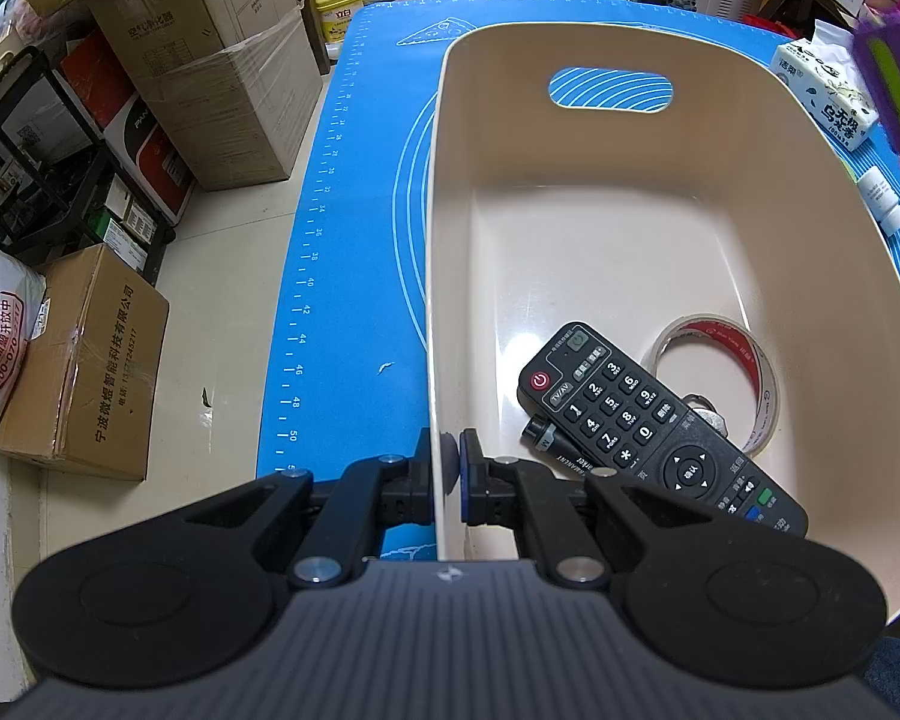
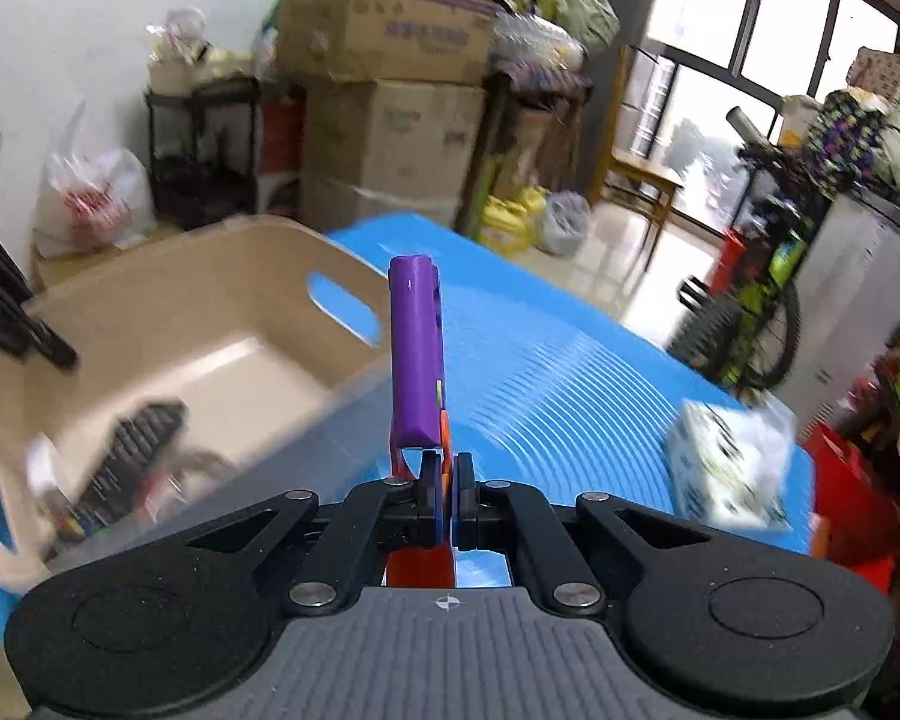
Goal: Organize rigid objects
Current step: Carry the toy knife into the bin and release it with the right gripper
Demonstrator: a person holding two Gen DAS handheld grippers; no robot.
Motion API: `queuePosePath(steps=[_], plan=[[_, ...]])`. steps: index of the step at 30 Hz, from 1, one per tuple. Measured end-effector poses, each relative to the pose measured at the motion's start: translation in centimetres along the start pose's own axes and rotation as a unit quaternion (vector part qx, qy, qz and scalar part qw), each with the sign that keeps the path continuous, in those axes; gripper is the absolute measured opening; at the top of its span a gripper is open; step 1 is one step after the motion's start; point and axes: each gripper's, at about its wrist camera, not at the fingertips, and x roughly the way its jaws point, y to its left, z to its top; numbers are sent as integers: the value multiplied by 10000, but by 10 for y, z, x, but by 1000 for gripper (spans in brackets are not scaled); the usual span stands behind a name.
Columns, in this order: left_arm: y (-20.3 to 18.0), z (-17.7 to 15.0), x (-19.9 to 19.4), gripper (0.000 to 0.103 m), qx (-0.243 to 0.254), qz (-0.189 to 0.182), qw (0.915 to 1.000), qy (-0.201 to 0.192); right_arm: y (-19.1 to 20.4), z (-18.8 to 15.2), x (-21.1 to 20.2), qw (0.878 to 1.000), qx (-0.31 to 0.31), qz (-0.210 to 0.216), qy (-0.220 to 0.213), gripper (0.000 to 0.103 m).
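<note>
A beige plastic basket (image 1: 624, 222) stands on the blue mat (image 1: 354, 192). Inside it lie a black remote control (image 1: 648, 420), a tape roll (image 1: 726, 372) and a black marker (image 1: 546, 438). My left gripper (image 1: 448, 456) is shut on the basket's near left wall. My right gripper (image 2: 447, 474) is shut on a purple and orange toy gun (image 2: 417, 360), held upright in the air just right of the basket (image 2: 198, 324). The toy also shows blurred at the right edge of the left wrist view (image 1: 891, 78).
A tissue pack (image 1: 822, 90) and a small white bottle (image 1: 882, 198) lie on the mat right of the basket. Cardboard boxes (image 1: 210, 78) and a black rack (image 1: 48, 168) stand on the floor to the left. A bicycle (image 2: 750, 312) stands beyond the mat.
</note>
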Motion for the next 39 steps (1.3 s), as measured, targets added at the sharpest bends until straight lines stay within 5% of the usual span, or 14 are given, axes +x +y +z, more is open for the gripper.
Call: queuePosePath(steps=[5, 11, 26, 32, 34, 39], plan=[[0, 0, 0, 8, 3, -1, 10000, 0, 34, 24, 10, 9991, -1, 404, -129, 14], [0, 0, 0, 8, 13, 1, 10000, -2, 70, 31, 35, 9951, 24, 920, 353, 14], [1, 0, 1, 7, 12, -82, 10000, -31, 129, 4, 77, 9797, -784, 948, 1583, 14], [1, 1, 1, 7, 5, -91, 10000, -30, 125, 8, 67, 9796, -583, 1114, 1569, 45], [1, 1, 1, 7, 3, -96, 10000, -28, 120, 12, 57, 9813, -612, 1165, 1406, 62], [1, 1, 2, 7, 7, -93, 10000, -26, 92, 26, 32, 9852, -339, 1265, 1108, 73]])
